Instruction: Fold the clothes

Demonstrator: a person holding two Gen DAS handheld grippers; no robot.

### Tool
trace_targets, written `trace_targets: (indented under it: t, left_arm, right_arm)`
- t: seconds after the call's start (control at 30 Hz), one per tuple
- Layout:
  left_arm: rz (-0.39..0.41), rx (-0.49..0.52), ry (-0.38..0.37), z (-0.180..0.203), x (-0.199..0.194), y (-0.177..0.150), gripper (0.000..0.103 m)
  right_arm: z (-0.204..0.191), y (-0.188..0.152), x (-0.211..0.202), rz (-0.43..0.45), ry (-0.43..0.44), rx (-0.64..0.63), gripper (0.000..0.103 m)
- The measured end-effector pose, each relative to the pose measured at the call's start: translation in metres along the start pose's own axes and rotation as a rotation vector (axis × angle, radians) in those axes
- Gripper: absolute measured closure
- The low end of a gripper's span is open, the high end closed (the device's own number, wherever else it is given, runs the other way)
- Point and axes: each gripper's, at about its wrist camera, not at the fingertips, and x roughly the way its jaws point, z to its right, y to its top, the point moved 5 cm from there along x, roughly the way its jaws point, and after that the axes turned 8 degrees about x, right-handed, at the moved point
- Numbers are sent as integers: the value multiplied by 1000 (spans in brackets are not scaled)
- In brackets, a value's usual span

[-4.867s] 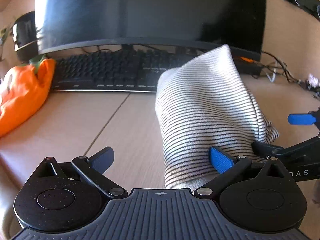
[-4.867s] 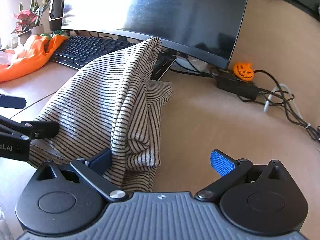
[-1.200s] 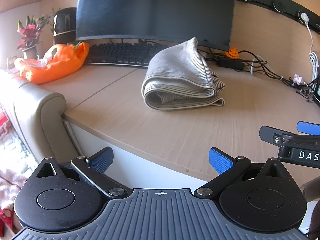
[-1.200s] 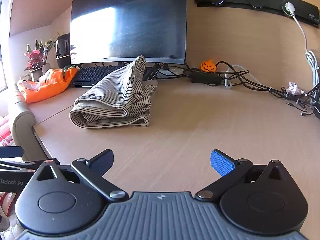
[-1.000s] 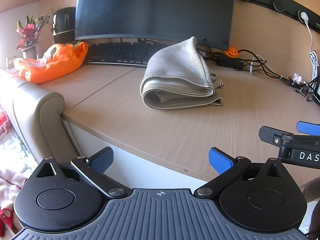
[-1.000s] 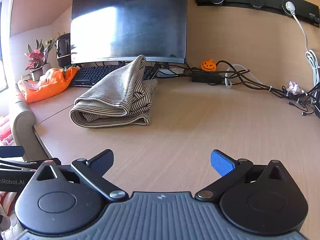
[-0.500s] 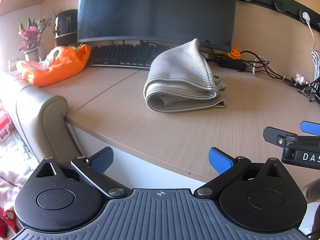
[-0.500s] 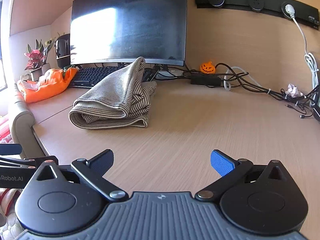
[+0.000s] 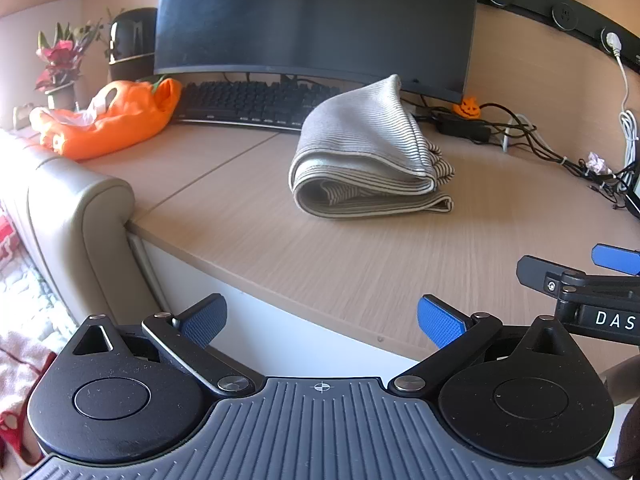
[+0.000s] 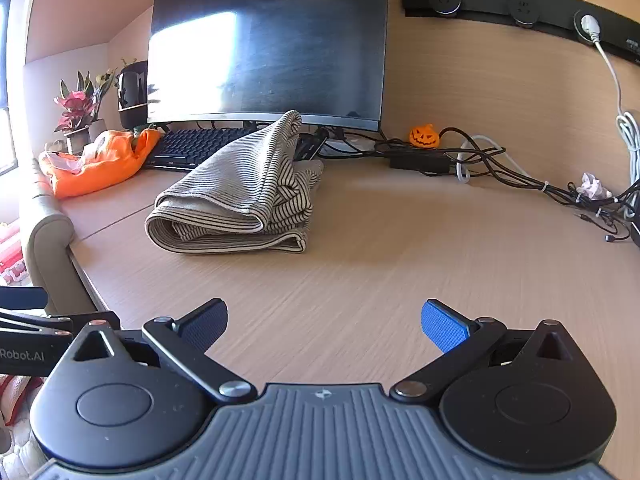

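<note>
Left wrist view, folded striped garment (image 9: 368,160) on desk (image 9: 360,264), both tongs (image 9: 320,322) (image 10: 324,326) empty, spread

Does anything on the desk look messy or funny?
Yes. The folded striped garment isn't flat: its far corner pokes up, leaning toward the monitor above the keyboard. A crumpled bit of paper lies among tangled cables.

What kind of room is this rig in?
Likely a home desk or study corner: a wooden desk with a large monitor and keyboard, a padded sofa or bed edge beside it, and the folded striped garment on the desk.
</note>
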Motion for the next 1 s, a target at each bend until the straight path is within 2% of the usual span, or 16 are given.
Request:
trace_targets:
  t: [0.5,1.0]
  left_arm:
    - [-5,-9,-26,-1,1,0,0]
    - [-21,-11,-17,-3,7,0,0]
  right_arm:
    - [0,-1,-2,6,-12,-3,0]
    - [5,-1,2,-5,-29,4,0]
